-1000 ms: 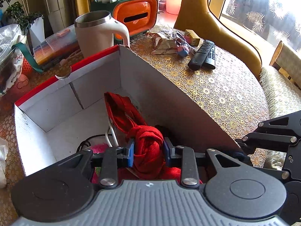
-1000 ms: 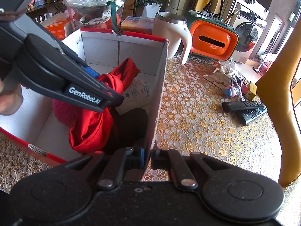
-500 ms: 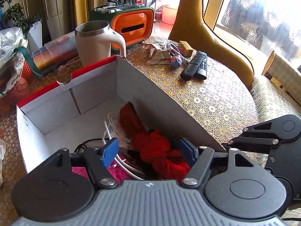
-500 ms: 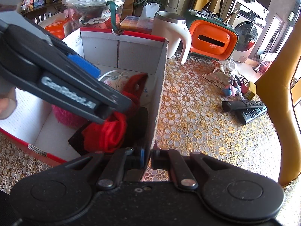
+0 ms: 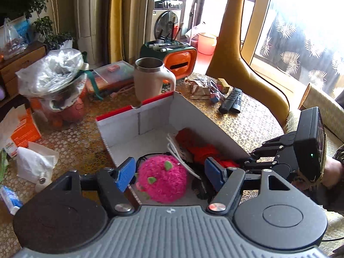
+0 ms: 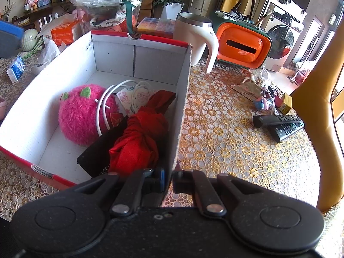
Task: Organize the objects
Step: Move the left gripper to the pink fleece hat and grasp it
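While the left claw (image 5: 169, 173) hangs above the white cardboard box (image 5: 187, 111), jaws wide after just opening, nothing sits between them; the pink plush ball (image 5: 162, 179) and red cloth bundle (image 5: 206, 150) lie inside below. Right wrist view: right claw (image 6: 168, 179) pinched tight on the box's near wall; bundle (image 6: 137, 142) against that wall, on the lace-covered desk (image 6: 225, 133).

Box (image 6: 182, 99): matt white cardboard, rough torn edge. Ball (image 6: 81, 116): fluffy pink plush; scarf (image 6: 137, 144): soft red cloth. Mug (image 6: 193, 34): smooth cream plastic, brushed metal rim; tablecloth (image 6: 225, 133): lace.
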`<state>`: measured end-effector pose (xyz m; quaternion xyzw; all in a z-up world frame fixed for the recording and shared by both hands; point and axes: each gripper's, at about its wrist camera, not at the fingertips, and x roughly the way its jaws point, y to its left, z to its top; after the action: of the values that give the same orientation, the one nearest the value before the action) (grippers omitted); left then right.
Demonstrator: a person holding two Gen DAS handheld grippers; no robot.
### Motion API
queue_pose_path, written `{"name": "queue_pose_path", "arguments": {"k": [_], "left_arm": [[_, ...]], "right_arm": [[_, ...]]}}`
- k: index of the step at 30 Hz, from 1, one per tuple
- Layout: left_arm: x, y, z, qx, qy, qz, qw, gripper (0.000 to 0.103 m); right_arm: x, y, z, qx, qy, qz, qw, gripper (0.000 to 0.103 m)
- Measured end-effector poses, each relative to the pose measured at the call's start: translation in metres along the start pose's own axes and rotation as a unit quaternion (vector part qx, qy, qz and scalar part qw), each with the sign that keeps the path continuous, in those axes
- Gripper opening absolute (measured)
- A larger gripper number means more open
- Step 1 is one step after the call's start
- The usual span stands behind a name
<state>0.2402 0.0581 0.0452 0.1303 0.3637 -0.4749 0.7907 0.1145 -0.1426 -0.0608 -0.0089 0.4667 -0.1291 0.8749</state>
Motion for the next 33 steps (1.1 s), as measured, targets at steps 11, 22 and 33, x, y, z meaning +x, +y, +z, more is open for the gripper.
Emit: {"name": "queue_pose_path", "arguments": {"k": [11, 22, 33], "left_arm": [[-0.065, 0.062, -0.057, -0.05, 0.003, 0.084, 0.9952, 0.084], [-0.076, 0.126, -0.134, -0.178, 0.022, 0.142, 0.9734, 0.103], [-0.054, 0.155, -0.197, -0.232, 0.071, 0.2, 0.9491, 0.103]], "right_arm": [[0.0, 0.003, 0.002, -0.003, 0.002, -0.004, 1.0, 0.007], [-0.001, 0.004, 0.002, -0.003, 0.003, -0.008, 1.0, 0.008], [-0.002, 0.006, 0.001, -0.005, 0.004, -0.009, 1.0, 0.008]]}}
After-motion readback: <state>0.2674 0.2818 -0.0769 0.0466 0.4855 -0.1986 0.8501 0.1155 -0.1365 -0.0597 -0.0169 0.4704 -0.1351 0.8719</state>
